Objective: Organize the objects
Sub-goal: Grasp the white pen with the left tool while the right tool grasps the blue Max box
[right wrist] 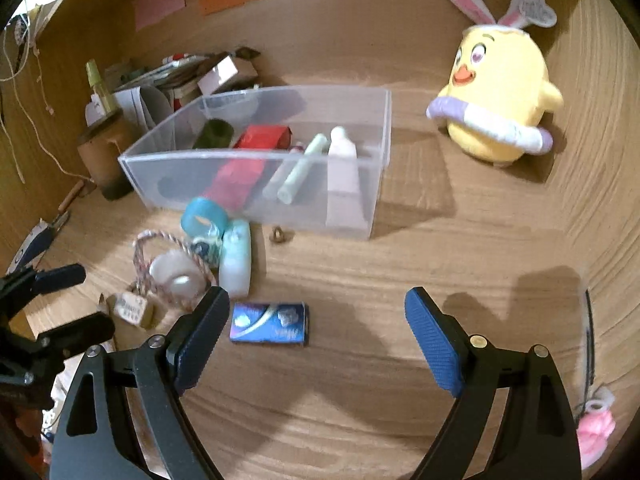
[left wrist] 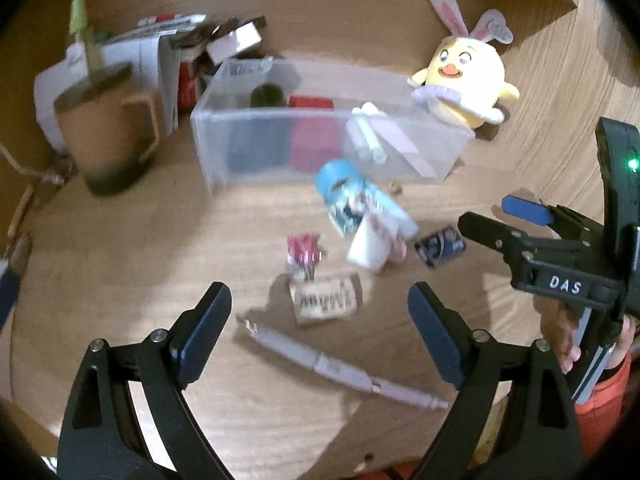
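Pen only under the spread, empty left claw; pink toy only beside the spread right claw

The right gripper hangs wide open above a blue packet (nothing between its jaws).

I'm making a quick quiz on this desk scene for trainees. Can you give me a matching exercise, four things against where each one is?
Things:
1. red box
2. blue packet
3. yellow chick plush
4. pale pen

Places:
A. on the desk, right of the clear bin
B. inside the clear bin
C. on the desk, just ahead of the left tongs
D. on the desk, nearest the right tongs

Pairs: 1-B, 2-D, 3-A, 4-C
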Demonstrator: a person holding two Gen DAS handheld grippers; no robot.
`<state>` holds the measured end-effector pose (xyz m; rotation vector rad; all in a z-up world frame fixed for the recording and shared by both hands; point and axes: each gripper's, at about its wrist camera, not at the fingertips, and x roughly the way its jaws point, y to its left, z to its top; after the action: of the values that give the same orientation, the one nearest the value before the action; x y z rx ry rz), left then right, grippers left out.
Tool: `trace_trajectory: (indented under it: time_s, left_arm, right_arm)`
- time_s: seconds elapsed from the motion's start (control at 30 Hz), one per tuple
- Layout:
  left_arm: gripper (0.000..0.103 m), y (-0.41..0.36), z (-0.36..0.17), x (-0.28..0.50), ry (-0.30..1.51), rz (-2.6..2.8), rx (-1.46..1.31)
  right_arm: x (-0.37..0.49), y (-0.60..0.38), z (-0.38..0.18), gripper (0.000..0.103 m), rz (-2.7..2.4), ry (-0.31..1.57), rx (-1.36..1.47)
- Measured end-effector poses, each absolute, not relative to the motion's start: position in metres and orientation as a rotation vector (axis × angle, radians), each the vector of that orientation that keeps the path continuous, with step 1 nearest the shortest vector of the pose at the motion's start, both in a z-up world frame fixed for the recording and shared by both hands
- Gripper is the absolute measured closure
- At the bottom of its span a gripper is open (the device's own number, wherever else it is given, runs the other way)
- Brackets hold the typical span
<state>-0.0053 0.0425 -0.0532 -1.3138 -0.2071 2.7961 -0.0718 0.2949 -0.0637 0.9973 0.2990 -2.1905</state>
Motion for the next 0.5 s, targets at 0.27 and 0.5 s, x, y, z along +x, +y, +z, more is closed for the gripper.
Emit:
trace_trajectory:
  time_s: [0.27, 0.5]
  left_arm:
    - [0.012, 0.059, -0.070, 0.010, -0.274, 2.826, -1.399]
    - [0.013, 0.066, -0.079, 0.020, -0.248, 2.857, -1.447]
  right_arm:
    - [-0.058, 0.277, -0.087, 0.015, -2.137, 0.442, 1.016]
    - [-0.055, 0.266, -0.095, 0.015, -2.117, 0.523, 1.026]
